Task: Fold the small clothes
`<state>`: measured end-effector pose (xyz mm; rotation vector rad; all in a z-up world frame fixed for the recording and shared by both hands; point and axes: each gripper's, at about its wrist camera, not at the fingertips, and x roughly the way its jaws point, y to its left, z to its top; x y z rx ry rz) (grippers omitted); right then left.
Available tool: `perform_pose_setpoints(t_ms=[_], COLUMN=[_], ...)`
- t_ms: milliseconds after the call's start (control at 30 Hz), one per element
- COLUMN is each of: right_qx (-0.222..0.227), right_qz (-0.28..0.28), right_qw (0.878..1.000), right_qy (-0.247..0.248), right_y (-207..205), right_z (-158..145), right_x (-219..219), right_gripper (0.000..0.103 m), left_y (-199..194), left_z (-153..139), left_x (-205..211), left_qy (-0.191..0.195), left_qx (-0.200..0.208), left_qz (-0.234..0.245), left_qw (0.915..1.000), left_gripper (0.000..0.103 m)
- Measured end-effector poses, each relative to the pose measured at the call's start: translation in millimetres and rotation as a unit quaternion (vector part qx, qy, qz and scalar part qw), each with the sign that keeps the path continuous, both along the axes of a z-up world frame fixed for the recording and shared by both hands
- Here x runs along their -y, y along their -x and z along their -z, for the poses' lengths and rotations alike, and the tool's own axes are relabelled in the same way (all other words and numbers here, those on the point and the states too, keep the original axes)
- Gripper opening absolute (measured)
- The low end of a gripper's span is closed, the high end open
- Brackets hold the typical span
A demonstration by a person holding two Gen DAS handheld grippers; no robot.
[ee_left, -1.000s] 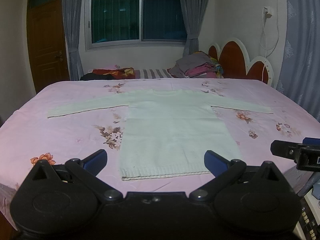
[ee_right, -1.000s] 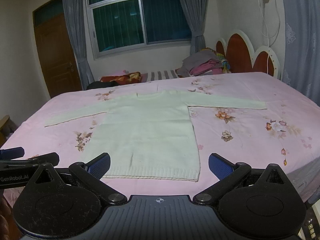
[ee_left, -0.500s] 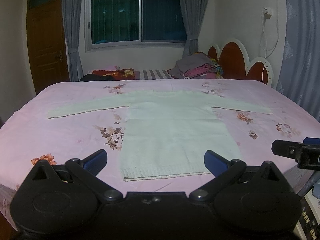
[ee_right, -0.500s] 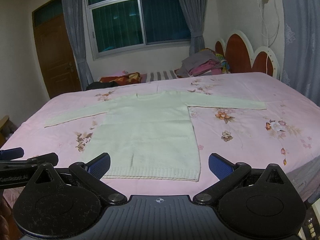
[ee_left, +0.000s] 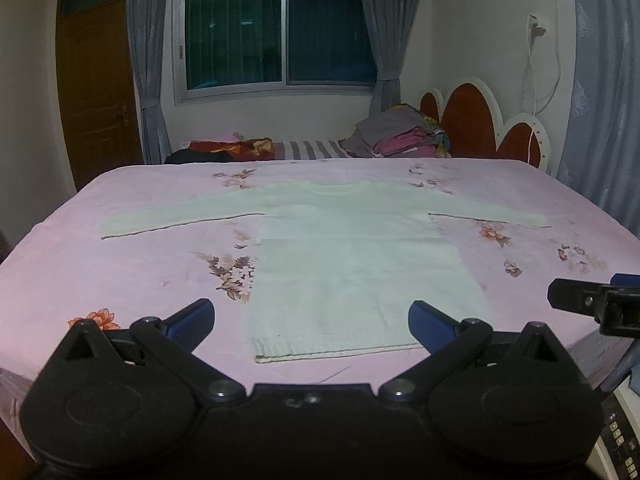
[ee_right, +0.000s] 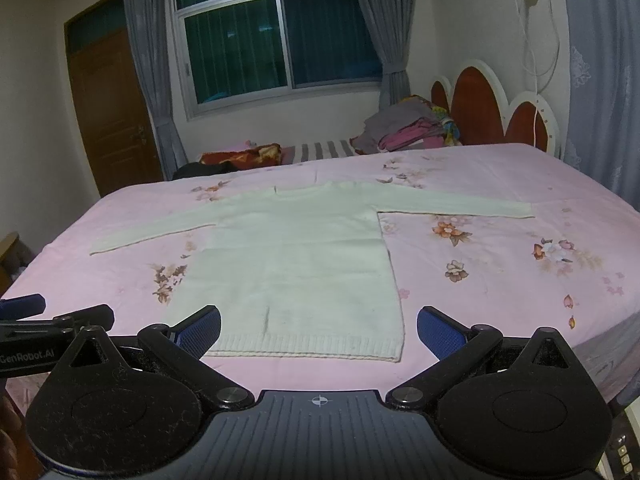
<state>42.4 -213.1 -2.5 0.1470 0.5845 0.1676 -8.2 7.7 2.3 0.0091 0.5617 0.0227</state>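
Observation:
A pale white long-sleeved sweater (ee_left: 352, 256) lies flat on the pink floral bed (ee_left: 120, 264), both sleeves spread out sideways, hem toward me. It also shows in the right wrist view (ee_right: 296, 260). My left gripper (ee_left: 312, 320) is open and empty, held at the near bed edge just in front of the hem. My right gripper (ee_right: 318, 330) is open and empty, also just in front of the hem. The right gripper's tip (ee_left: 592, 300) shows at the right of the left wrist view, the left gripper's tip (ee_right: 52, 320) at the left of the right wrist view.
A pile of folded clothes (ee_left: 400, 138) sits at the far end by the red and white headboard (ee_left: 480, 124). A red bundle (ee_left: 232, 147) lies at the far left. A wooden door (ee_left: 96, 92) and a window (ee_left: 276, 36) stand behind the bed.

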Motion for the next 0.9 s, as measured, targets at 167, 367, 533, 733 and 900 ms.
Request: perform_pose_setpoints(t_ms=[167, 367, 533, 733, 900], right_qx=[-0.002, -0.007, -0.022, -0.022, -0.017], right_qz=[0.001, 0.008, 0.026, 0.05, 0.082], right_qw=[1.0, 1.0, 0.999, 0.998, 0.996], right_qy=[0.0, -0.005, -0.015, -0.014, -0.016], right_y=[-1.3, -13.9, -42.7, -90.1, -128.7], right_z=[1.3, 4.8, 13.6, 13.1, 6.1], right_x=[-2.0, -0.4, 4.4, 9.9, 17.4], right_gripper=[0.103, 0.103, 0.103, 0.103, 0.103], left_y=[-2.6, -15.6, -48.8, -116.9, -166.6], left_z=[1.1, 6.2, 13.3, 17.5, 9.7], left_x=[-2.0, -2.4, -3.4, 3.0, 7.0], left_qy=[0.002, 0.001, 0.005, -0.004, 0.005], left_qx=[-0.004, 0.006, -0.006, -0.033, -0.03], left_qz=[0.003, 0.006, 0.018, 0.046, 0.08], left_qw=[1.0, 1.0, 0.9998, 0.9984, 0.9963], left_gripper=[0.103, 0.103, 0.103, 0.103, 0.103])
